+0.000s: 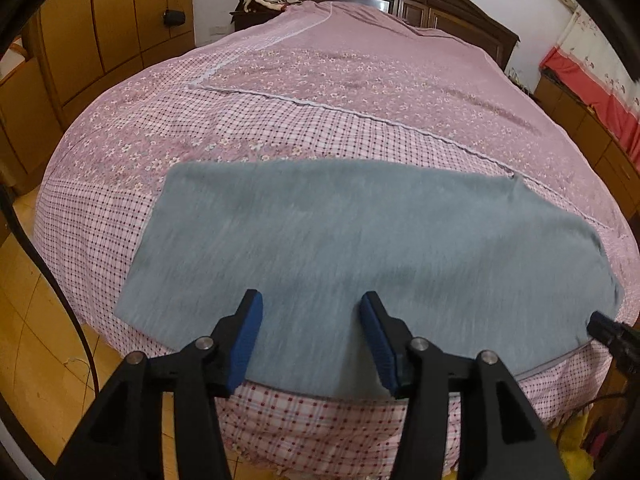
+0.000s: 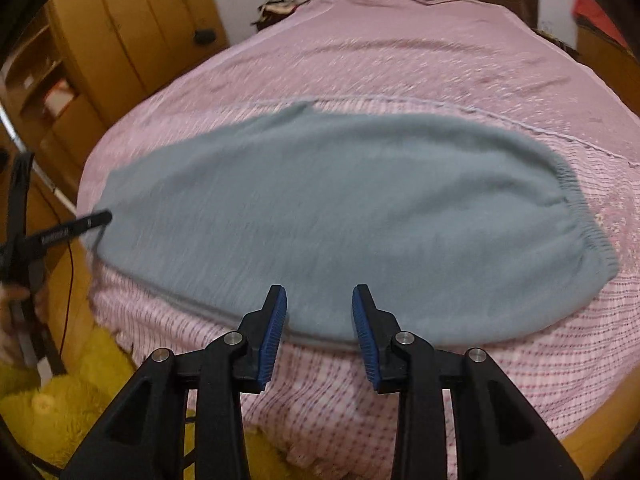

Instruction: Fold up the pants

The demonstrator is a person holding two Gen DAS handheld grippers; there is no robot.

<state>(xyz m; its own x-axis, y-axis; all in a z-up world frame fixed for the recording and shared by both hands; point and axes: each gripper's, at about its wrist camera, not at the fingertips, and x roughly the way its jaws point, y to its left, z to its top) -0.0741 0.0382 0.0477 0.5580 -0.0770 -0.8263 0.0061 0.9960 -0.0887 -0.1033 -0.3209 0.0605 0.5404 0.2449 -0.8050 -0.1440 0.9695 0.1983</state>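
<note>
Grey pants spread flat on bed, just ahead of and beneath both grippers. Left gripper parted, empty. Right gripper parted, empty, over near hem.

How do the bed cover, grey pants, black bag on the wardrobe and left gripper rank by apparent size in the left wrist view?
1. Bed cover
2. Grey pants
3. Left gripper, though it looms because it sits right at the lens
4. Black bag
</note>
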